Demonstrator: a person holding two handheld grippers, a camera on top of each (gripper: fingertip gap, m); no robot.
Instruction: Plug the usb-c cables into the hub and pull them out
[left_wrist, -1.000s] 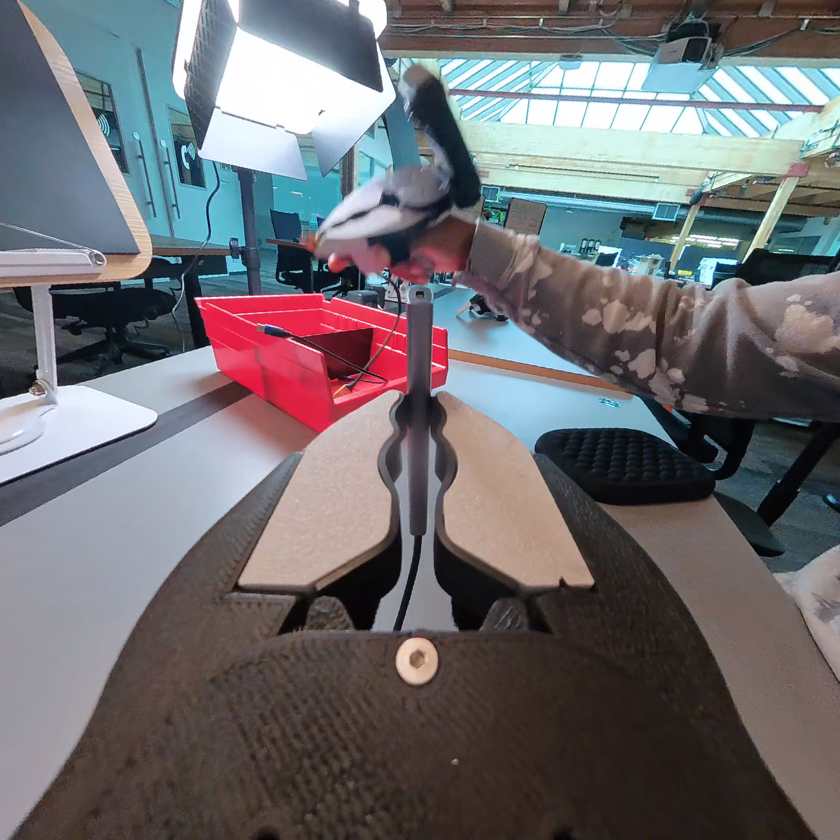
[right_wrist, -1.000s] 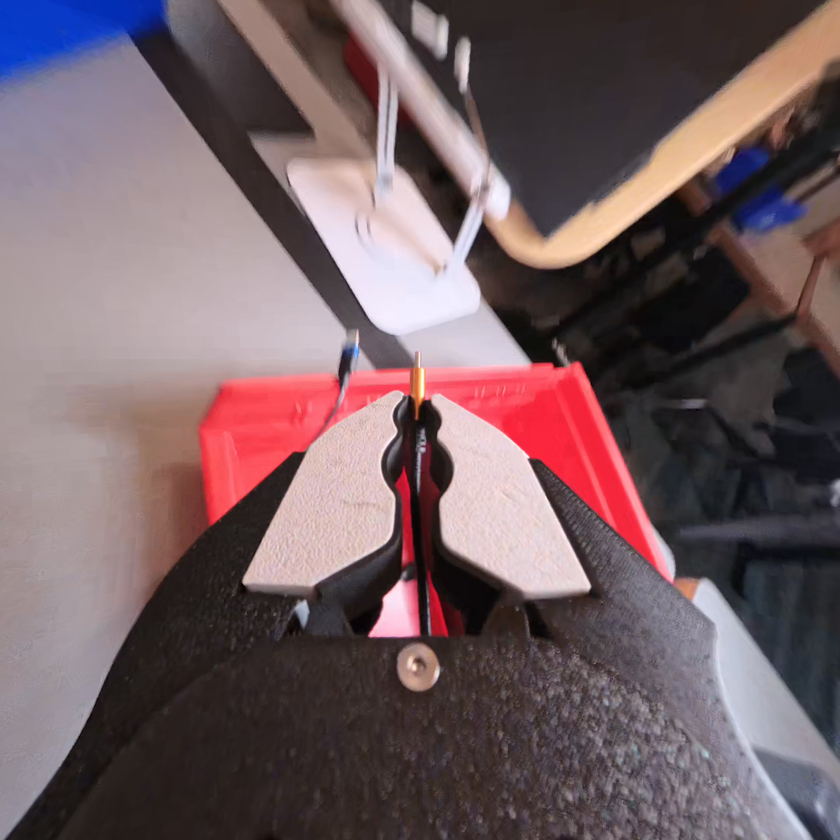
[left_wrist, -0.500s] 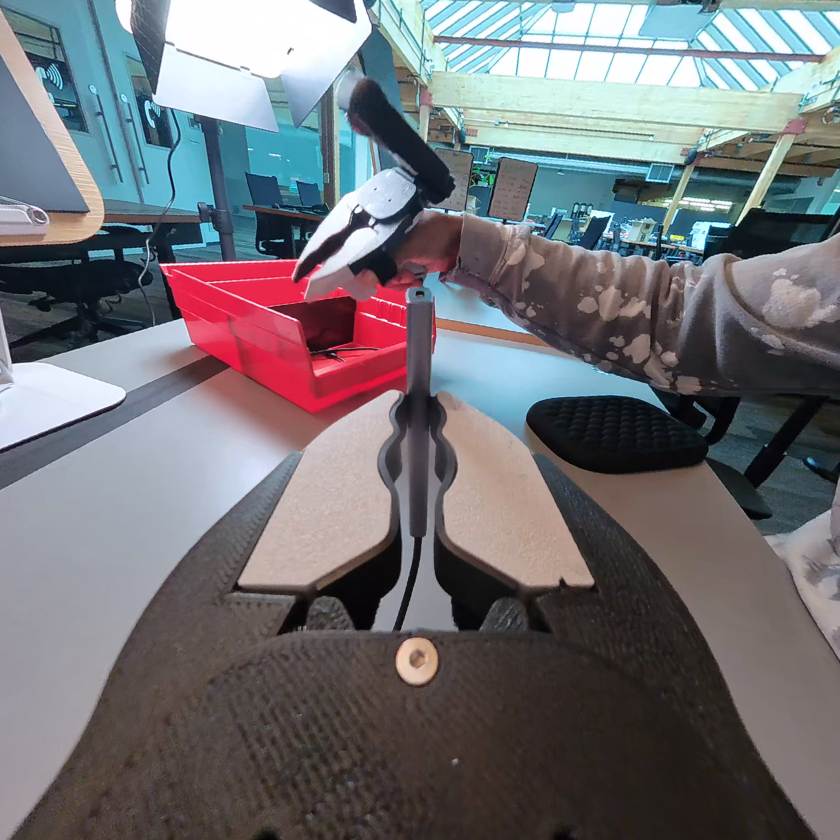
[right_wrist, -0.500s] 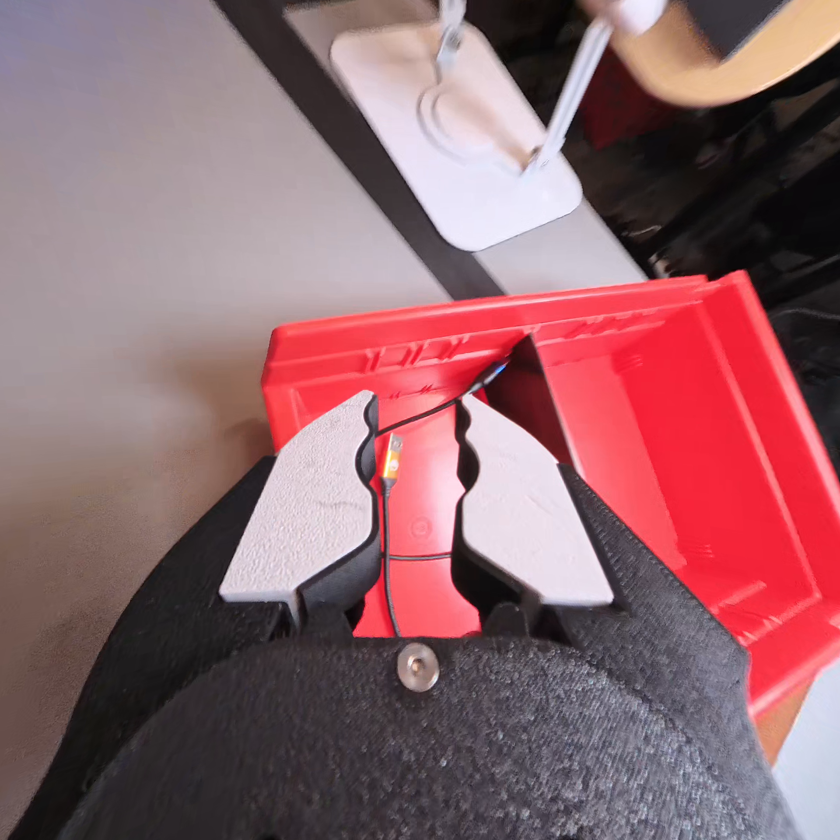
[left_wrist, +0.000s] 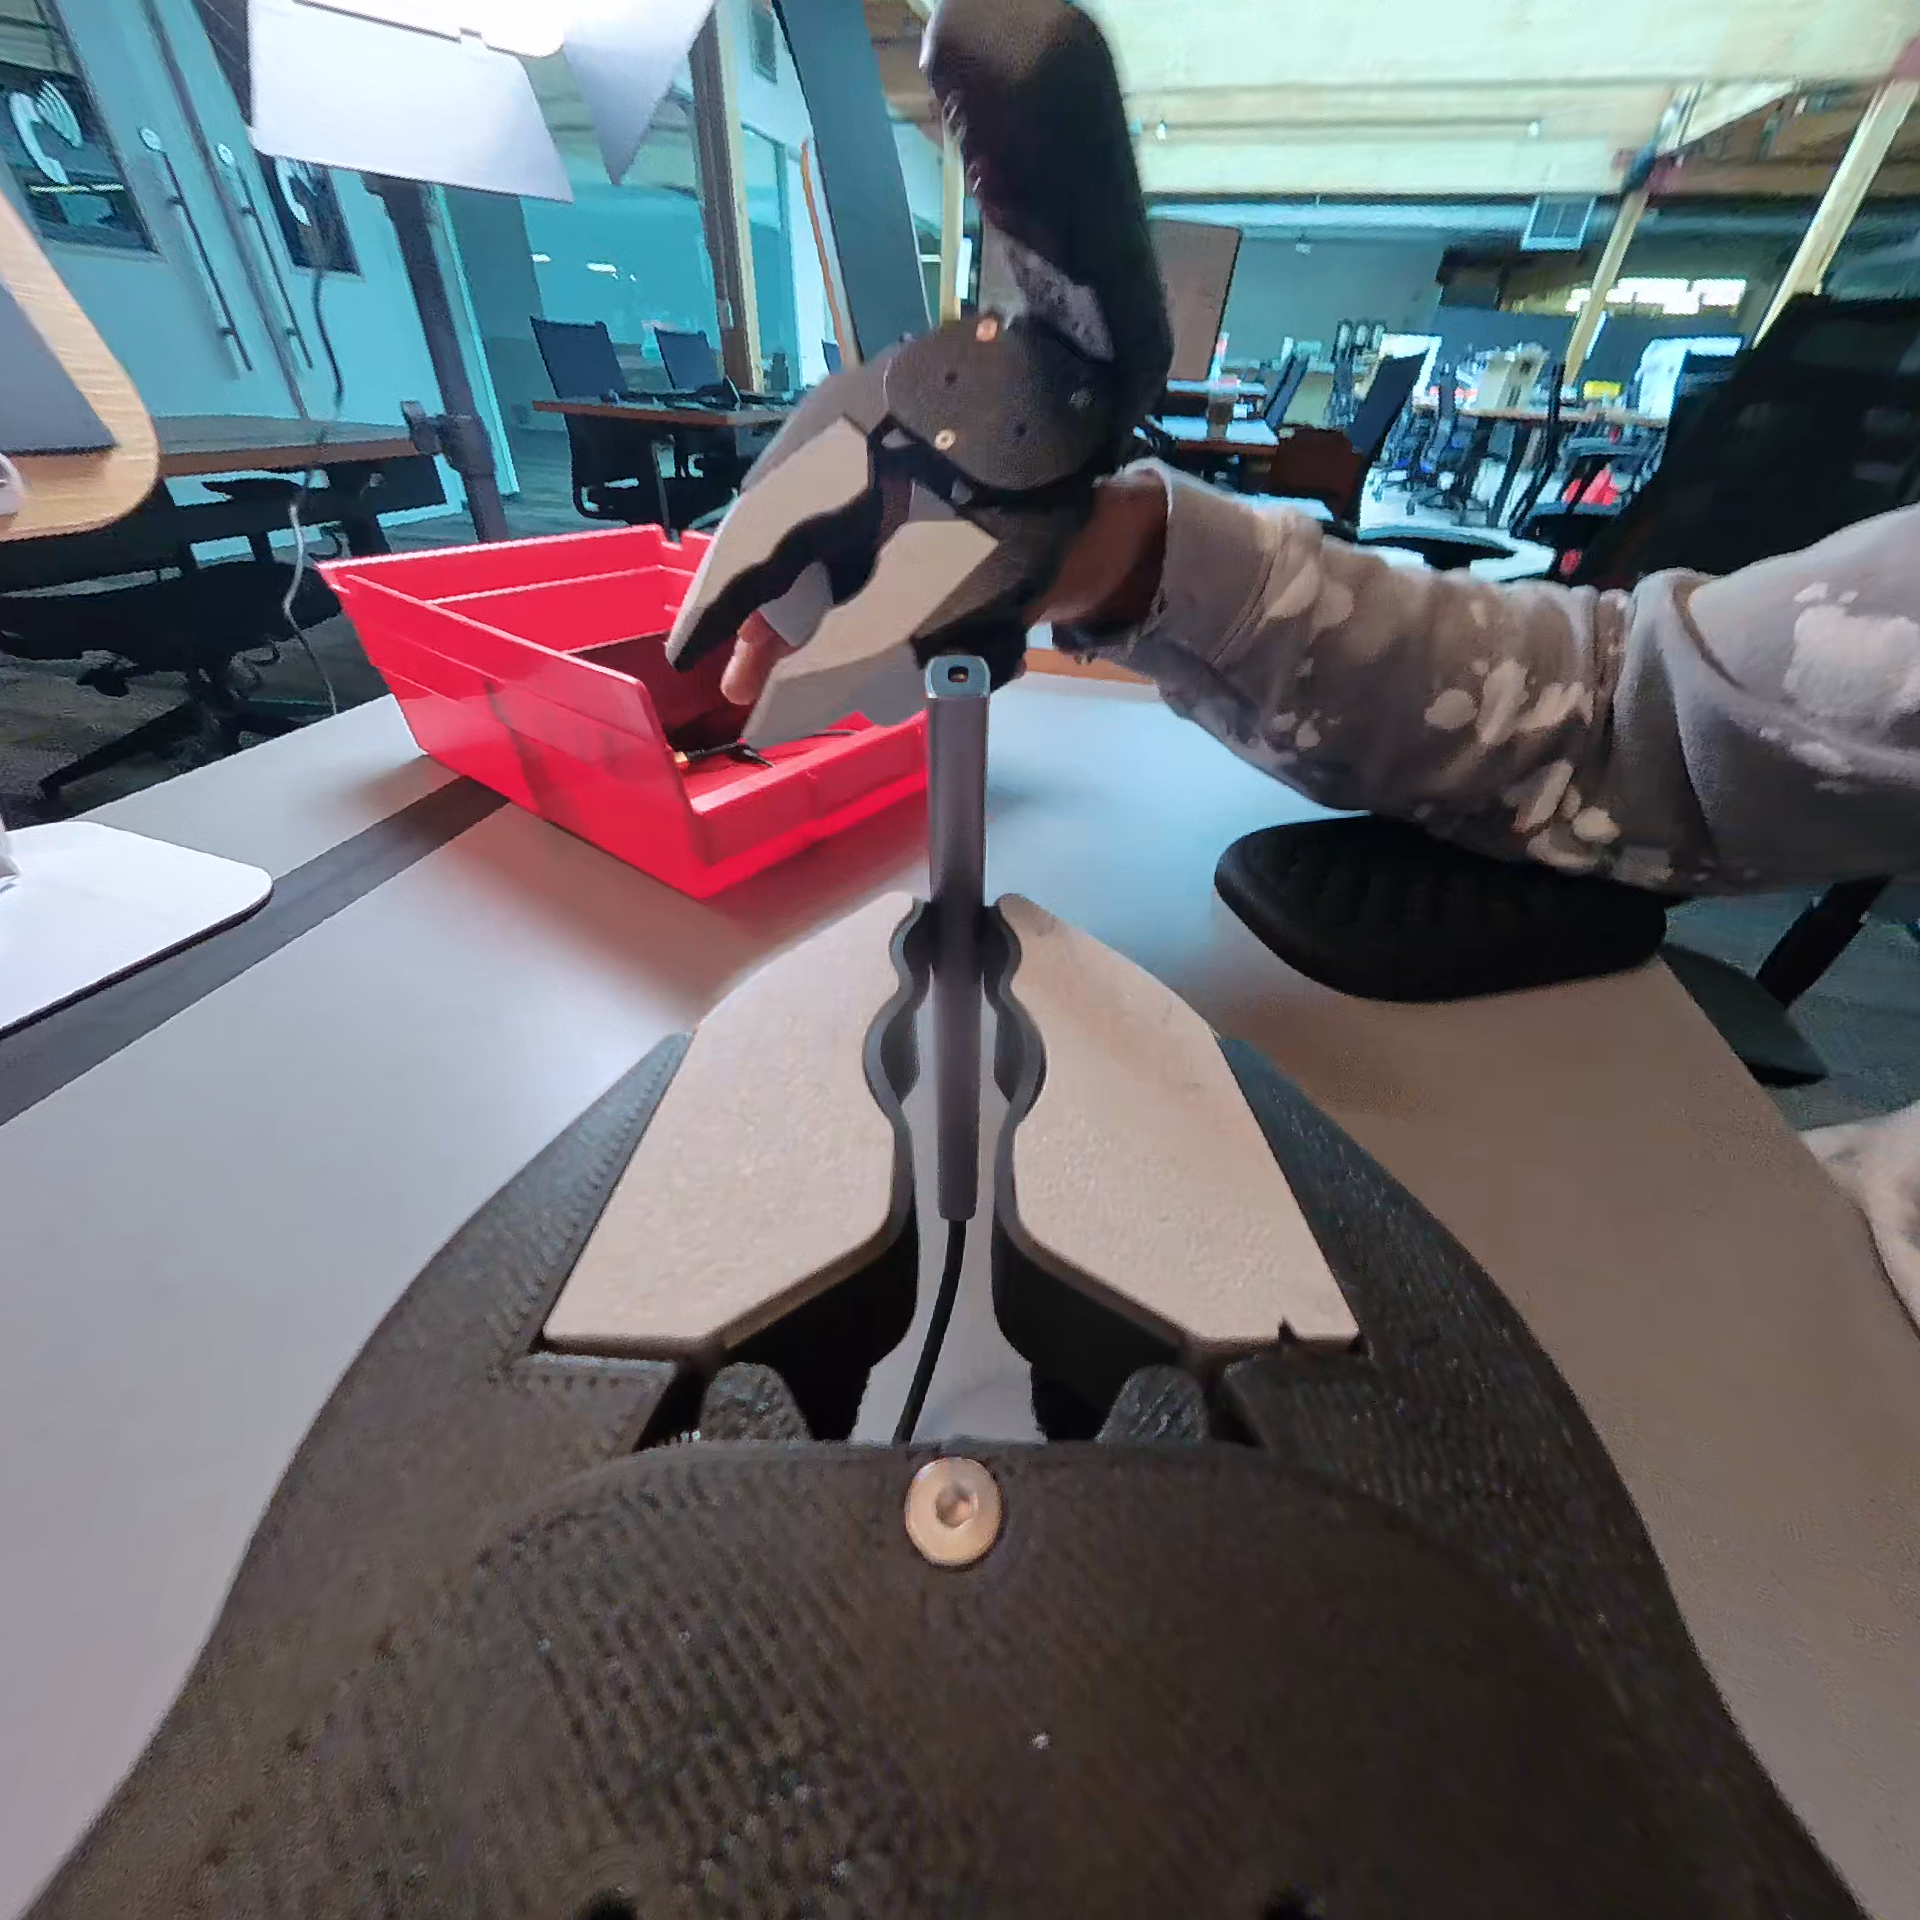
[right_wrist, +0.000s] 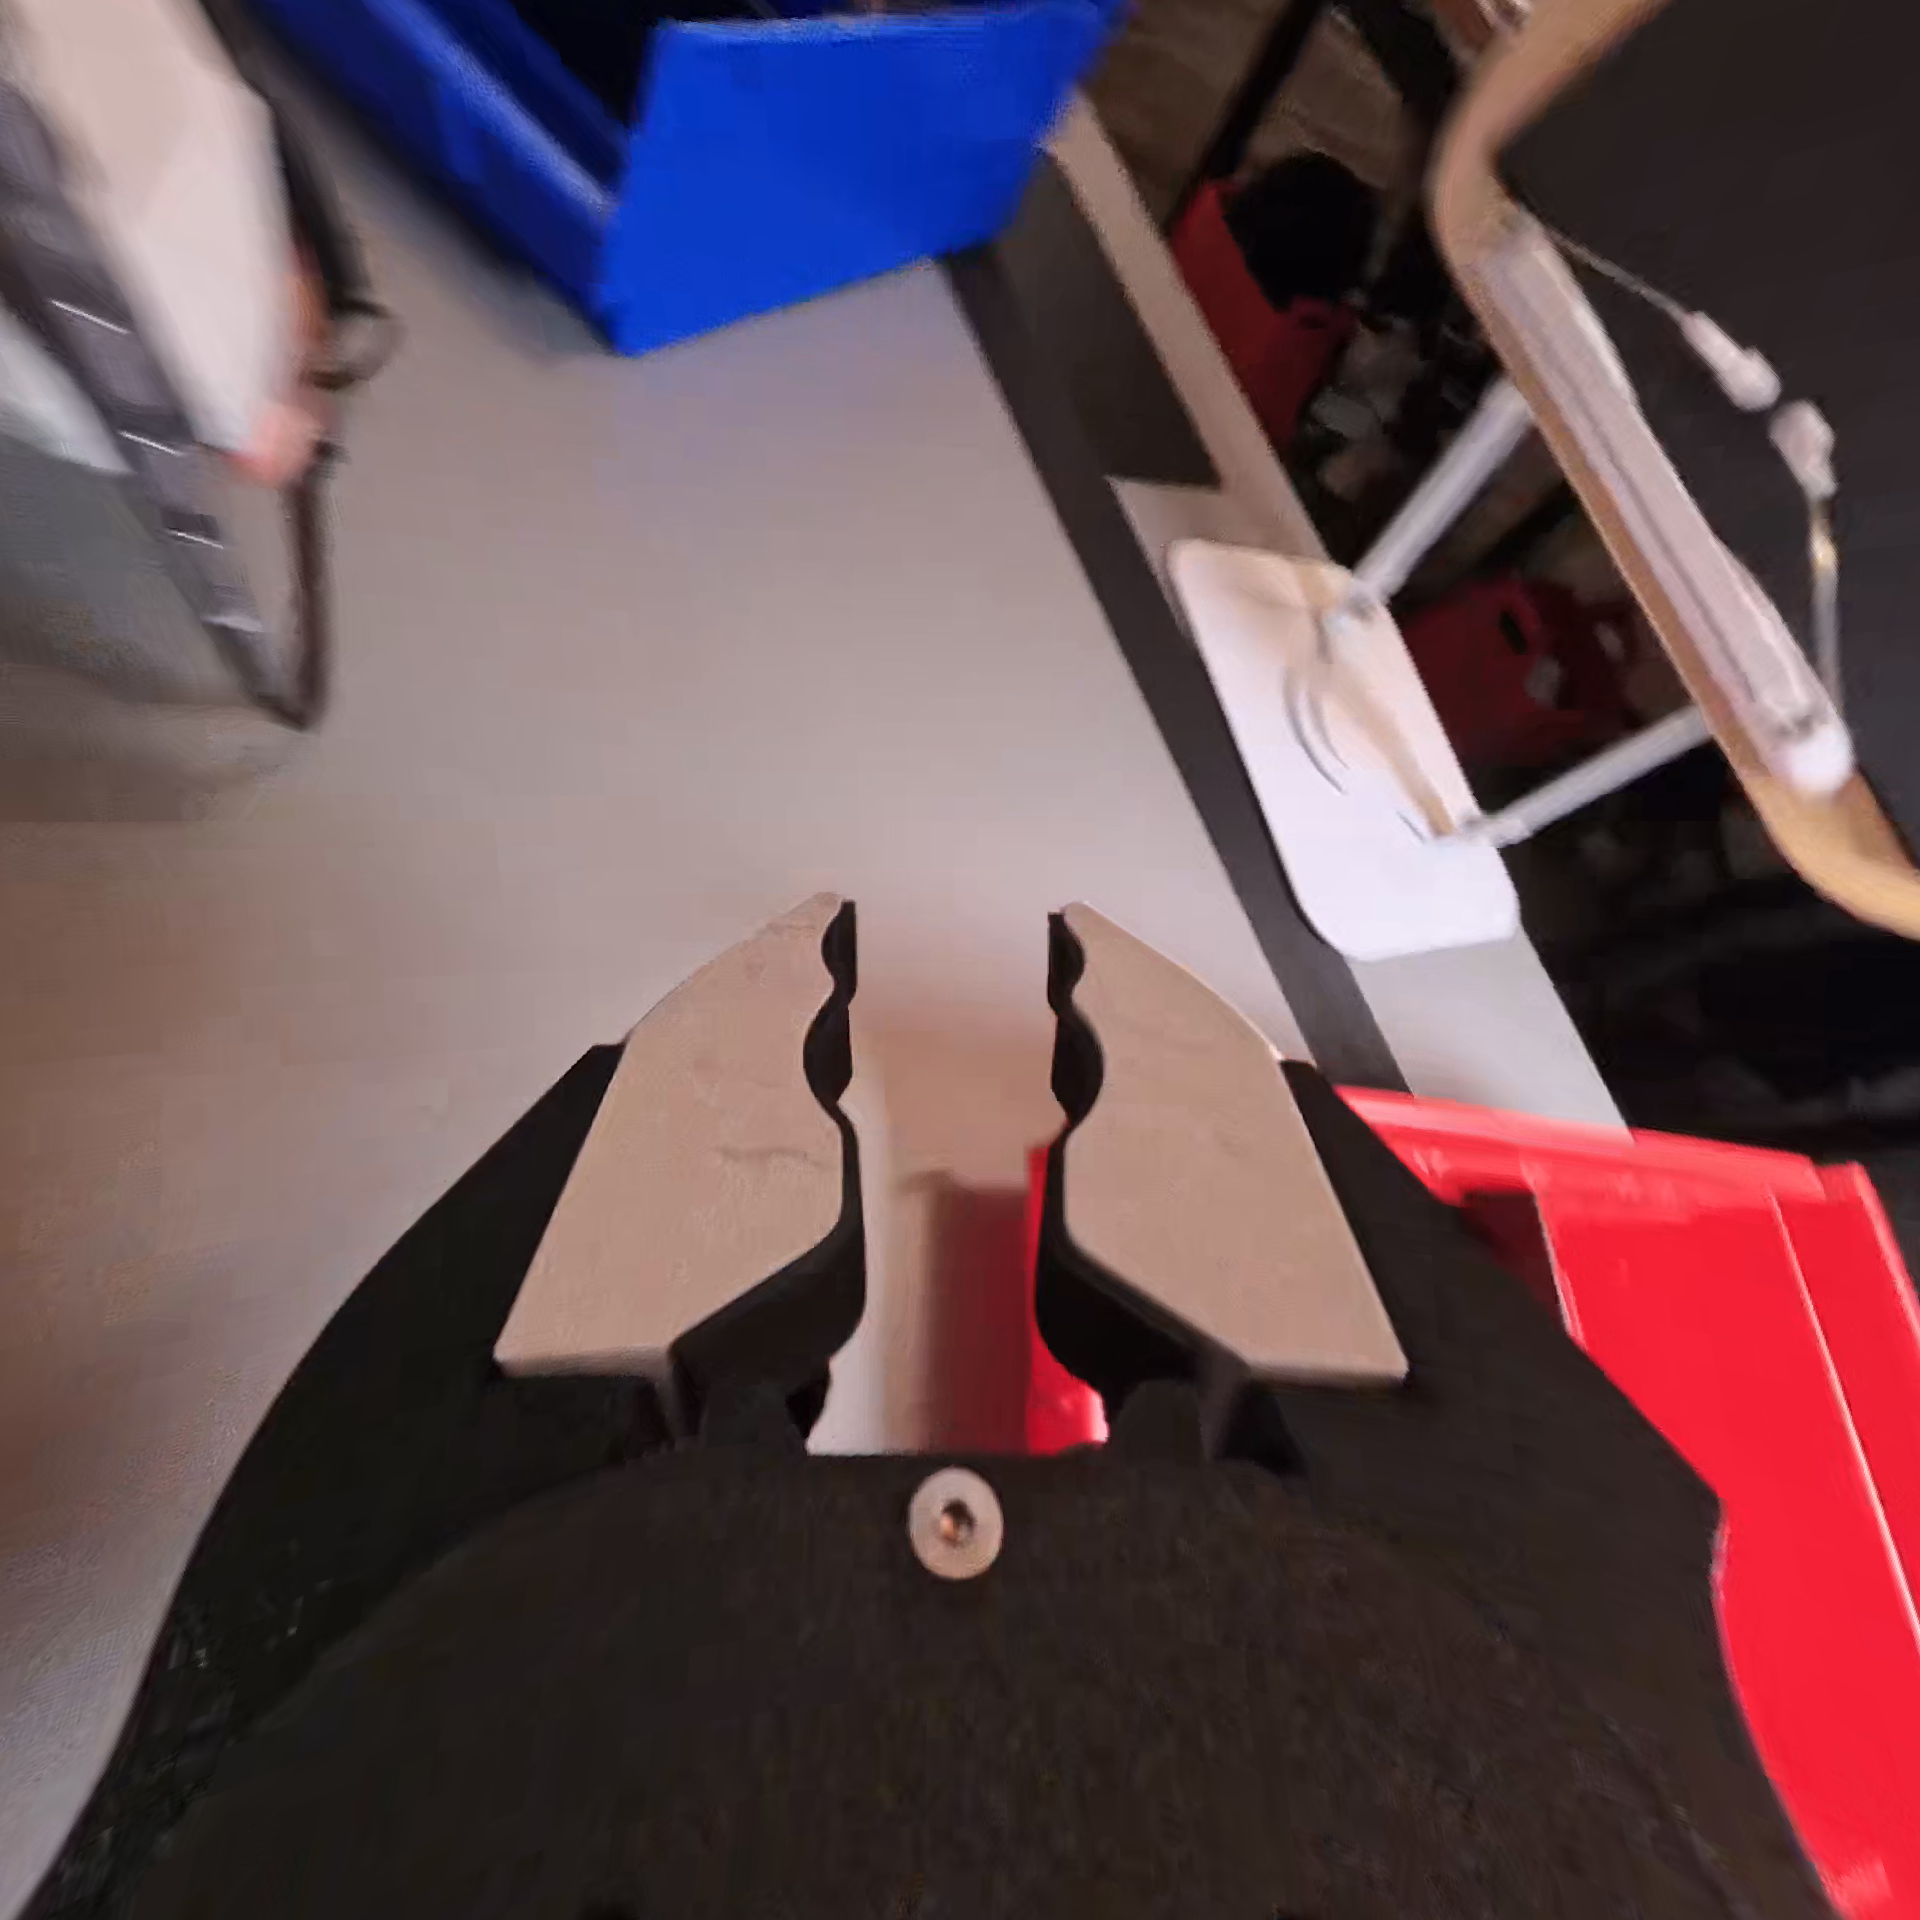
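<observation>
My left gripper (left_wrist: 954, 906) is shut on a slim grey hub (left_wrist: 956, 831), which stands upright between the jaws with its port end up and its black lead running down behind. My right gripper (right_wrist: 951, 914) is open and empty, over the grey table beside the red bin (right_wrist: 1704, 1351). In the left wrist view the right gripper (left_wrist: 727, 686) hangs open just above the red bin (left_wrist: 582, 686). A thin black cable with an orange plug (left_wrist: 717, 750) lies inside the bin.
A white lamp base (left_wrist: 94, 914) stands on the table at the left; it also shows in the right wrist view (right_wrist: 1340, 748). A blue bin (right_wrist: 790, 156) sits at the table's far side. A black chair armrest (left_wrist: 1444, 914) is right of the table edge. The grippers' ends are close to 12 cm from one another.
My right gripper opened and let the orange-plug cable drop into the red bin, then swung away toward the left gripper. The left gripper kept hold of the hub.
</observation>
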